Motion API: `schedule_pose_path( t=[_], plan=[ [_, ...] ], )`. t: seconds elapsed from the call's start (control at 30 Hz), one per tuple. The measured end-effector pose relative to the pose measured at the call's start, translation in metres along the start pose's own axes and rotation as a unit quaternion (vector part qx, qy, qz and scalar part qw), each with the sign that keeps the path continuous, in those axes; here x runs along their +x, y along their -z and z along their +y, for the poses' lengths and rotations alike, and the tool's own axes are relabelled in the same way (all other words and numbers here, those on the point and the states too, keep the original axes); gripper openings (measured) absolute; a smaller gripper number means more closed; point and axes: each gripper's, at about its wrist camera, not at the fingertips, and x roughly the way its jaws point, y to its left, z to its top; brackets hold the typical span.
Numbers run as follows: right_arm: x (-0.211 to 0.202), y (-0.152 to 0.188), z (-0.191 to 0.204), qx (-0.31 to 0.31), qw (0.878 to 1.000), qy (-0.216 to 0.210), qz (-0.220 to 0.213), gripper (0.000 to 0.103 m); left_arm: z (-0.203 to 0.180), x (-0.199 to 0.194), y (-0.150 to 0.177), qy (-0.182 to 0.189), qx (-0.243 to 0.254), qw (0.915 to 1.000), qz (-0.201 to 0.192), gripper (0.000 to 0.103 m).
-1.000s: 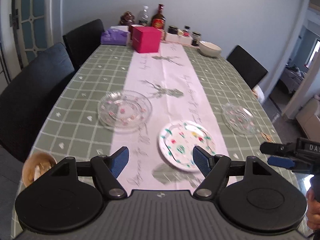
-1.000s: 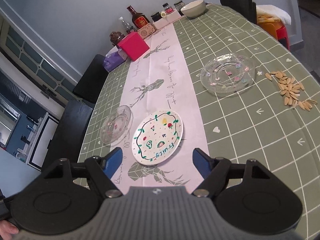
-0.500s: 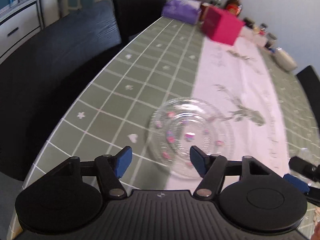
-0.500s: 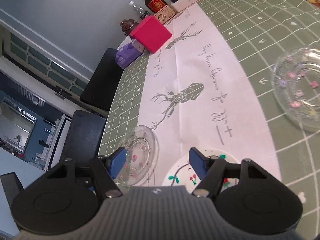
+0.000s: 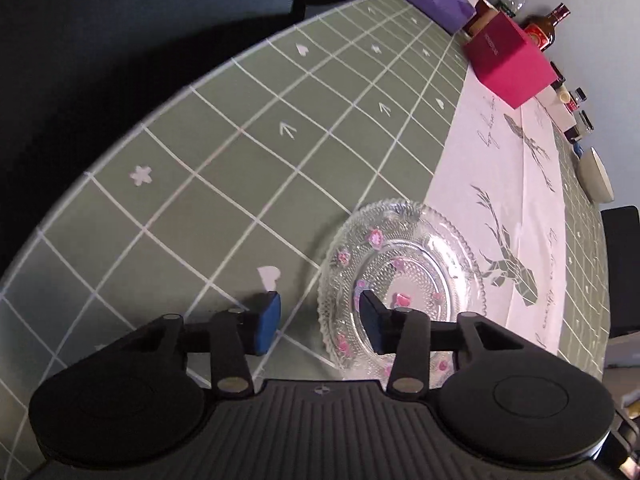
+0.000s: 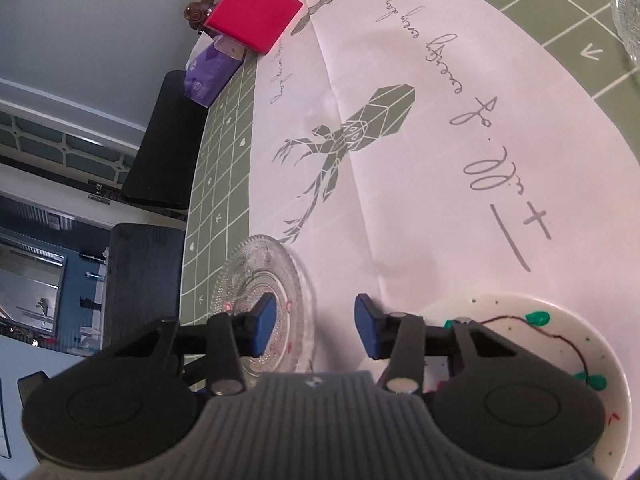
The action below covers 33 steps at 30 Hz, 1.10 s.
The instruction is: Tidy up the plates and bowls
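Presently: table (image 5: 248,152), green cloth; glass plate (image 5: 412,264) near its left edge; painted plate (image 6: 532,344) near right. Left gripper (image 5: 320,320), jaws spread astride glass rim, presumably for lifting; right gripper (image 6: 316,328), spread, empty.

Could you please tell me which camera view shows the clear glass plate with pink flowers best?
The left wrist view: the glass plate appears nearly whole, just ahead of the open left gripper. The right wrist view shows it smaller, partly behind the right gripper.

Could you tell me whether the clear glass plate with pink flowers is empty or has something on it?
Empty. The clear glass plate with pink flowers lies flat on the green checked tablecloth; only its own pattern shows.
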Motion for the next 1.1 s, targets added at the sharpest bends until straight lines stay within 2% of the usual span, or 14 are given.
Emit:
schedule_pose_path(
  t=[0.17, 0.3, 0.37, 0.43, 0.47, 0.6, 0.73, 0.87, 1.1],
  plan=[
    [0.006, 0.001, 0.002, -0.007, 1.000, 0.002, 0.004, 0.038, -0.005, 0.007, -0.003, 0.026, -0.013, 0.9995, 0.010, 0.049],
    [0.013, 0.004, 0.011, -0.019, 1.000, 0.009, 0.005, 0.038, -0.011, 0.009, -0.002, 0.019, -0.001, 0.9998, 0.009, 0.049],
    [0.016, 0.006, 0.015, -0.026, 1.000, 0.015, 0.005, 0.031, -0.013, 0.010, -0.003, 0.011, 0.003, 0.9999, 0.013, 0.047],
    [0.019, 0.008, 0.017, -0.025, 1.000, 0.015, 0.007, 0.024, -0.014, 0.010, -0.003, -0.002, 0.005, 0.9999, 0.011, 0.036],
    [0.021, 0.009, 0.018, -0.027, 1.000, 0.012, 0.009, 0.020, -0.014, 0.010, -0.003, -0.006, 0.006, 0.9999, 0.010, 0.034],
    [0.025, 0.010, 0.021, -0.035, 0.999, 0.014, 0.011, 0.018, -0.008, 0.011, -0.006, 0.007, -0.009, 0.9999, 0.004, 0.033],
    [0.025, 0.009, 0.011, -0.016, 1.000, -0.007, 0.011, 0.016, -0.004, 0.011, -0.007, 0.024, -0.012, 0.9996, 0.001, 0.027],
    [0.025, 0.006, -0.001, 0.020, 0.999, -0.016, 0.020, 0.002, 0.000, 0.011, -0.008, 0.033, -0.023, 0.9992, 0.003, 0.026],
    [0.020, 0.009, -0.007, 0.048, 0.998, -0.048, 0.013, 0.002, 0.001, 0.010, -0.006, 0.034, -0.024, 0.9991, 0.006, 0.025]
  ],
)
